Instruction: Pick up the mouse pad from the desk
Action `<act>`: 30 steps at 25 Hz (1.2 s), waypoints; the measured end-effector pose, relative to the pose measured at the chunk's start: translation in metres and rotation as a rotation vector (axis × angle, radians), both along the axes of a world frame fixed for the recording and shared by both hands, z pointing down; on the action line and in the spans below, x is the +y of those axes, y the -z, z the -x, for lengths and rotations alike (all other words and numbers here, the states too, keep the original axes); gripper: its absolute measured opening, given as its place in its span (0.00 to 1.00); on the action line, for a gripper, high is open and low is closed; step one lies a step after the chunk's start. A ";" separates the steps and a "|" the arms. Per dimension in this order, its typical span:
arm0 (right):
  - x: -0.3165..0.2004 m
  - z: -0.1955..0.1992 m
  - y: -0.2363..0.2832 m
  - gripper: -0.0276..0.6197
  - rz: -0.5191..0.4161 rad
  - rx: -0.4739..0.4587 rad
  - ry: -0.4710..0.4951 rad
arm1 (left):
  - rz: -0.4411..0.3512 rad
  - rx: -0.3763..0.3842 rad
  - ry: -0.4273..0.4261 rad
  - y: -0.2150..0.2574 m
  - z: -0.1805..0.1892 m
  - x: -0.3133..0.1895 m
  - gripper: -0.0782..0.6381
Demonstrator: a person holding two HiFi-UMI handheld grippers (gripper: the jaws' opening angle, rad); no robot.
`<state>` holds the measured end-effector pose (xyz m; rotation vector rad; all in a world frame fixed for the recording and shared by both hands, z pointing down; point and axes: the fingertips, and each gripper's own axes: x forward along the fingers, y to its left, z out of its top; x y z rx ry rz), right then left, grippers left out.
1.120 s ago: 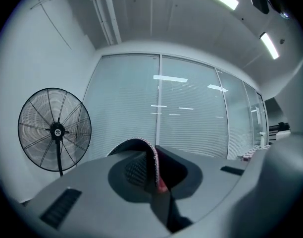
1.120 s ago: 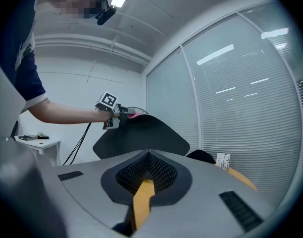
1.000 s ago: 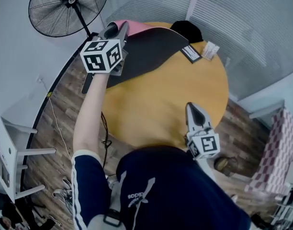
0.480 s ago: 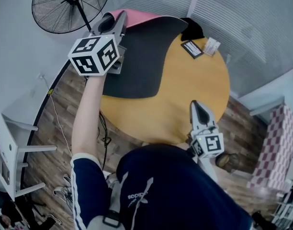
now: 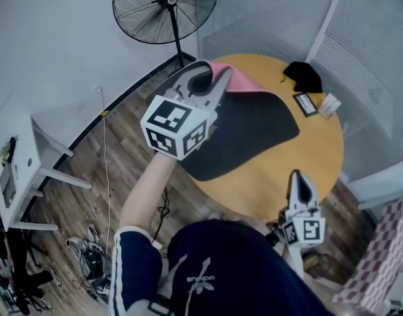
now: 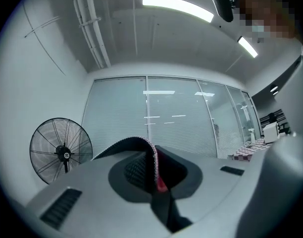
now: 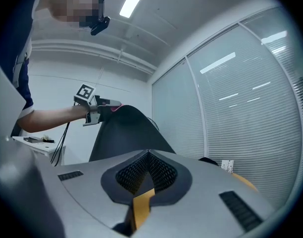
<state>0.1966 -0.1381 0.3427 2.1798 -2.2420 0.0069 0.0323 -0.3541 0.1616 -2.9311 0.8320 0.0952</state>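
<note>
While one edge is pinched between the closed jaws of the left gripper, the mouse pad is held up over the left part of the round yellow table. Its black underside is turned upward and a pink strip is shown at the far edge — whether its low edge touches the tabletop cannot be told. At the near right of the table the right gripper is held level, jaws pressed together with nothing between them. A black object and a dark card are seen on the far right of the table — a standing fan beyond its far left.
</note>
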 end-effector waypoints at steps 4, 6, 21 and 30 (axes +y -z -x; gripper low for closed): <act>0.008 0.010 0.008 0.05 -0.006 0.016 0.018 | -0.013 -0.025 0.071 -0.009 0.043 0.021 0.14; 0.017 0.014 0.011 0.05 -0.010 0.029 0.028 | -0.031 -0.053 0.113 -0.016 0.062 0.034 0.14; 0.099 -0.021 0.035 0.05 -0.067 0.038 -0.003 | -0.029 -0.165 0.300 -0.068 0.097 0.147 0.14; 0.136 -0.013 0.036 0.05 -0.056 0.058 0.012 | 0.029 -0.149 0.337 -0.104 0.089 0.214 0.14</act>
